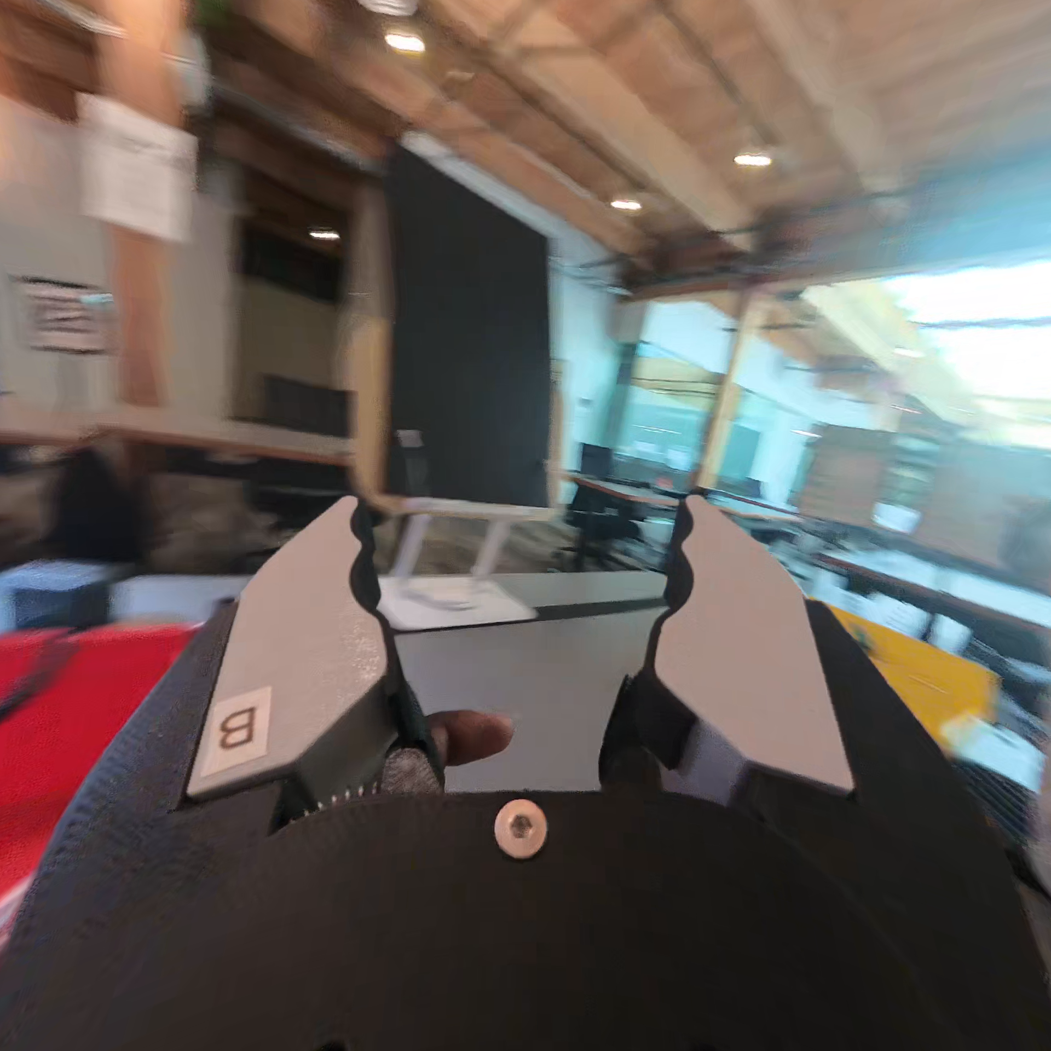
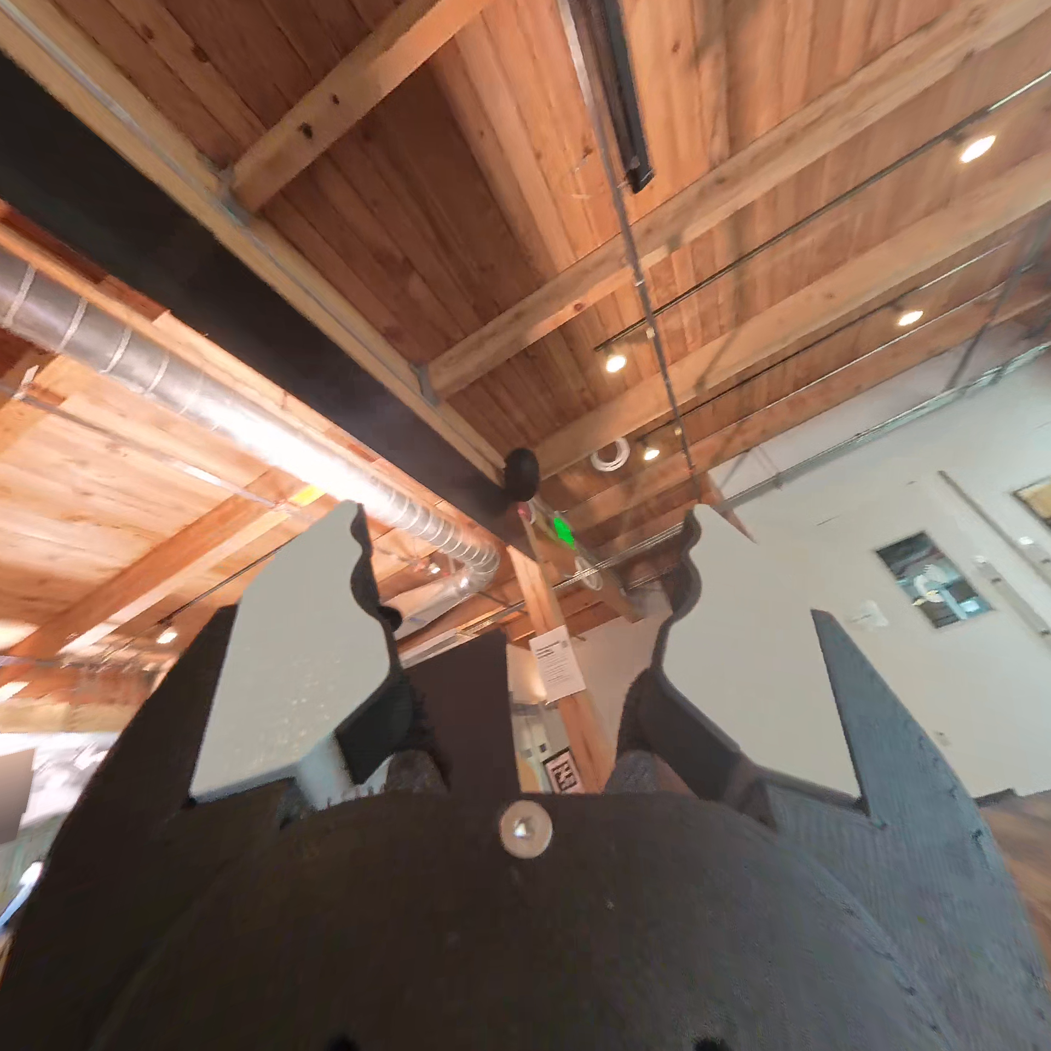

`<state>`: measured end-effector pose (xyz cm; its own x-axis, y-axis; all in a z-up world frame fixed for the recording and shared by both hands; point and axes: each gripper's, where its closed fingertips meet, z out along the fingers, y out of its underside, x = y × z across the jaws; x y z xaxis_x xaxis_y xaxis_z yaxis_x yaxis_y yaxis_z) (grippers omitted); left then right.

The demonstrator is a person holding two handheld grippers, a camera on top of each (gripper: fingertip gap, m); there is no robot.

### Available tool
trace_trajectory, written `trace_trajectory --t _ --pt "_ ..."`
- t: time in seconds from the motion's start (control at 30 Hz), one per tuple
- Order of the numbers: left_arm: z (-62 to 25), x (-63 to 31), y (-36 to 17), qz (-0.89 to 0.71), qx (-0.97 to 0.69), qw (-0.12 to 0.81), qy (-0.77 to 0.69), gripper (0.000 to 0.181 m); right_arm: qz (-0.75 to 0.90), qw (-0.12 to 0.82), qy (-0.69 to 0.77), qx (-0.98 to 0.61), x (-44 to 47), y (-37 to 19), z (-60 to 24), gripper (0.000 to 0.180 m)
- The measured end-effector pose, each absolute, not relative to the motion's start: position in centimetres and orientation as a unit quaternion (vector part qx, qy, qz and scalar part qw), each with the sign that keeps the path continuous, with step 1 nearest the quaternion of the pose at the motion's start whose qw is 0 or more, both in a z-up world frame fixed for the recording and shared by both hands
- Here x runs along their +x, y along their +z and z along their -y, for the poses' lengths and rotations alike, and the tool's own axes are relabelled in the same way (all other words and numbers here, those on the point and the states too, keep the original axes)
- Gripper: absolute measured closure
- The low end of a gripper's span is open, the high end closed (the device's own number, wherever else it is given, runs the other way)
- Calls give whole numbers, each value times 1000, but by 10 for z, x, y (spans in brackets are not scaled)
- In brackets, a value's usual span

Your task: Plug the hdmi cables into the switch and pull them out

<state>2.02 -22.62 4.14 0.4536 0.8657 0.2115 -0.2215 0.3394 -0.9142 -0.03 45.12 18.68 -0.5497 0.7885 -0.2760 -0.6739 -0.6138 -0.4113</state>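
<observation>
Cables and switch aren't in sight; we've got left tool (image 1: 520,560) and right tool (image 2: 526,569) spread apart, empty, plugging undone.

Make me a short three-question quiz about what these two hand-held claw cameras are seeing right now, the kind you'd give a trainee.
1. True or false: the left claw is gripping a cable.
2. The right claw points mostly toward: A) a tabletop, B) the wooden ceiling, C) a red cloth.
3. Fill in: in the left wrist view, beyond the claw, a white stand sits on a grey ____.

Key
1. False: its jaws stand wide apart with nothing between them.
2. B: planks, beams and a silver duct fill the view.
3. Table. No cable or switch shows in either view.
</observation>
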Motion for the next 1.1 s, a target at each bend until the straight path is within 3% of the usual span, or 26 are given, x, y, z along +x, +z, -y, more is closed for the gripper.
trace_trajectory --t 0.1,0.23,0.73,0.97,1.1 --pt "336 31 6 518 -387 635 423 88 86 431 867 -235 11 186 -468 86" --pt "402 32 -71 652 -443 523 323 95 73 420 875 -229 24 187 -472 95" --pt "410 -6 -158 709 -631 233 210 116 81 452 869 -184 43 200 -453 99" --pt "404 -7 -158 700 -646 201 229 143 95 471 858 -180 43 203 -446 100" --pt "395 -10 -140 679 -629 284 250 149 97 474 857 -177 43 205 -442 100"
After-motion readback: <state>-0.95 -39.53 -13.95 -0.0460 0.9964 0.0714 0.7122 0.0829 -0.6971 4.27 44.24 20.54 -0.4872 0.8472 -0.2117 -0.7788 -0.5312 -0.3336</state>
